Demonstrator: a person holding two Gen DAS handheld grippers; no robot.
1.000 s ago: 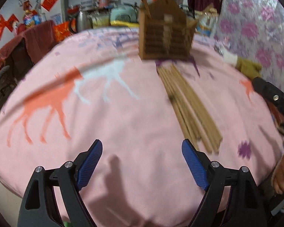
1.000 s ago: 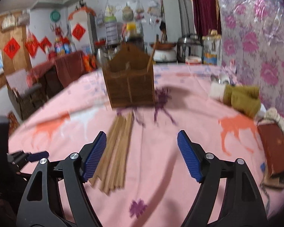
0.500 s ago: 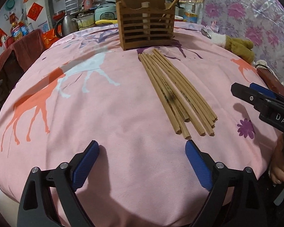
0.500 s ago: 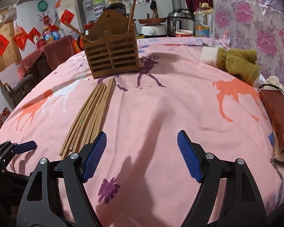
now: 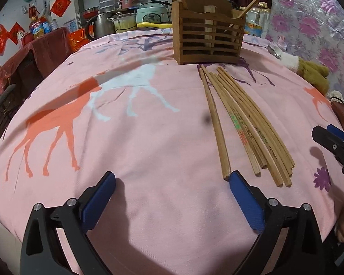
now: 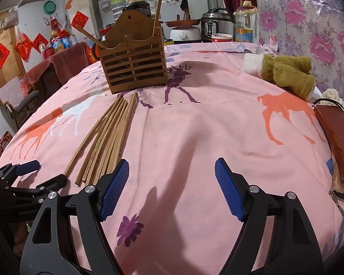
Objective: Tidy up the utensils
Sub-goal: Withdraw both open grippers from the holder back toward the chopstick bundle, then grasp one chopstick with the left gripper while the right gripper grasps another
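Observation:
Several wooden chopsticks [image 5: 240, 123] lie side by side on the pink tablecloth [image 5: 137, 137], also in the right wrist view [image 6: 107, 137]. Behind them stands a slatted wooden utensil holder [image 5: 208, 39] [image 6: 133, 66] with two sticks leaning in it. My left gripper [image 5: 172, 181] is open and empty; its right pad [image 5: 245, 197] sits at the near end of the leftmost chopstick. My right gripper [image 6: 172, 176] is open and empty, just right of the chopsticks' near ends. Each gripper shows at the edge of the other's view, the right gripper [image 5: 332, 142] and the left gripper [image 6: 25, 171].
An olive and white cloth [image 6: 284, 73] lies at the table's right. A brown case [image 6: 337, 137] lies at the right edge. Pots, bottles and cookers [image 6: 217, 27] crowd the counter behind. A chair [image 6: 18, 100] stands at left.
Both grippers have come lower and closer to the near ends of the chopsticks. The left gripper shifted right toward the leftmost stick. Both stayed open.

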